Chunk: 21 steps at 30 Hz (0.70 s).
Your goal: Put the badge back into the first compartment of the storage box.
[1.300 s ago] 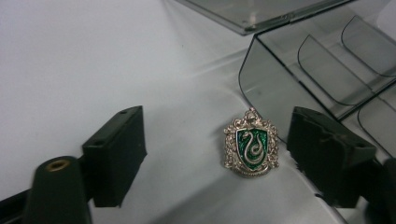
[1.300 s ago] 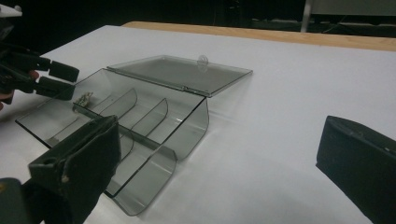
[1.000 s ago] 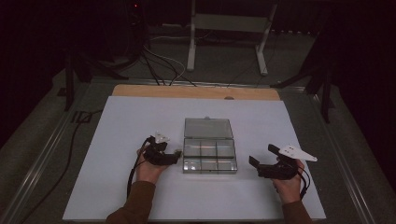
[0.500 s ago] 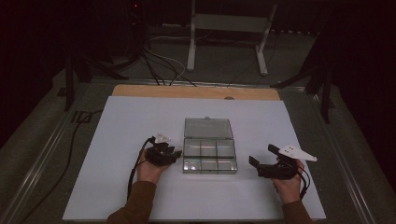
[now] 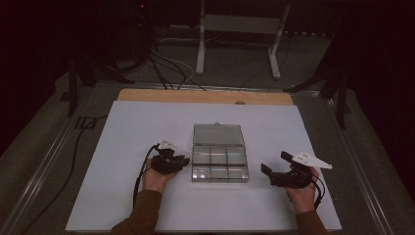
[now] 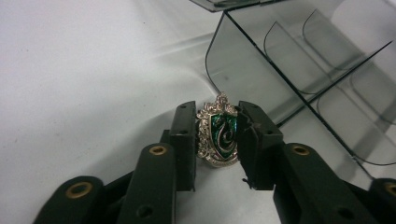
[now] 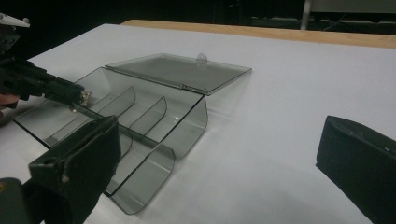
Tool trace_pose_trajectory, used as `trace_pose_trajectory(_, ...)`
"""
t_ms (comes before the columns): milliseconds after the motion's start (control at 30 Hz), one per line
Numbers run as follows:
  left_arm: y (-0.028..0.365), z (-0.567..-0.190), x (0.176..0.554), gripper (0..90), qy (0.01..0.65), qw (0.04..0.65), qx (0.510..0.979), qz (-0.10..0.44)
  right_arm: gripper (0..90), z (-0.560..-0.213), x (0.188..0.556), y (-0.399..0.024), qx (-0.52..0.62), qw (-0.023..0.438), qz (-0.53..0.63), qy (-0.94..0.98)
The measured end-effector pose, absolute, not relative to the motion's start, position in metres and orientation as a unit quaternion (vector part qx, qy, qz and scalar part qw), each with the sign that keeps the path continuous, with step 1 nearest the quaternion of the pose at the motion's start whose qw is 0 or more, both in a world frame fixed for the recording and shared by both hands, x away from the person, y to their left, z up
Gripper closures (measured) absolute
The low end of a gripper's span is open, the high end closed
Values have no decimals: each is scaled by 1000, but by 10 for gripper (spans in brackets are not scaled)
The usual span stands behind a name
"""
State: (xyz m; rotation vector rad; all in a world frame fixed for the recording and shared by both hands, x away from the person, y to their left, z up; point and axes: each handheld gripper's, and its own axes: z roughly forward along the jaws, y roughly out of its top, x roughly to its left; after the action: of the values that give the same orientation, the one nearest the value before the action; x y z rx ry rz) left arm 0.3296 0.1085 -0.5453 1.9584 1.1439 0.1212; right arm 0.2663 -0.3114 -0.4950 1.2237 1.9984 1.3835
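Left gripper view puts a small silver badge point(image 6: 218, 131) with a green enamel shield between the two black jaws of the left gripper point(image 6: 215, 135); the jaws have just been closing, and their inner faces now sit against the badge's two edges, so the pin is gripped upright (its crown end points away from the camera). It sits low over the white table point(image 6: 70, 70), just beside the near corner of a clear plastic box point(image 6: 299, 65) with curved dividers. High view places the left gripper point(image 5: 182, 161) at the left side of that box point(image 5: 219, 159), close to its wall, with the person's left hand point(image 5: 156, 178) behind it and a cable trailing back toward the sleeve. The box lies in the middle of the white sheet with its lid point(image 5: 218, 133) folded flat open on the far side, away from the person. Well apart, toward the right edge of the table, the right gripper point(image 5: 274, 166) rests in the right hand point(image 5: 302, 193) with its jaws spread wide and nothing between them. Right gripper view confirms this: its two black jaws stand far apart over bare table point(image 7: 280, 116), and farther off the left gripper point(image 7: 81, 99) holds its tip at the box's point(image 7: 140, 121) far edge, above the compartments.
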Motion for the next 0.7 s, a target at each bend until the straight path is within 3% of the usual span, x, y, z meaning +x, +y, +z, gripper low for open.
trace_pose_trajectory(367, 110, -541, 325, 825, 445, 456, 771, 23, 0, -496, 267, -311, 440, 208, 496, 719)
trace_pose_trajectory(700, 108, -542, 326, 865, 444, 440, 780, 27, 0, -496, 267, -310, 439, 207, 495, 721)
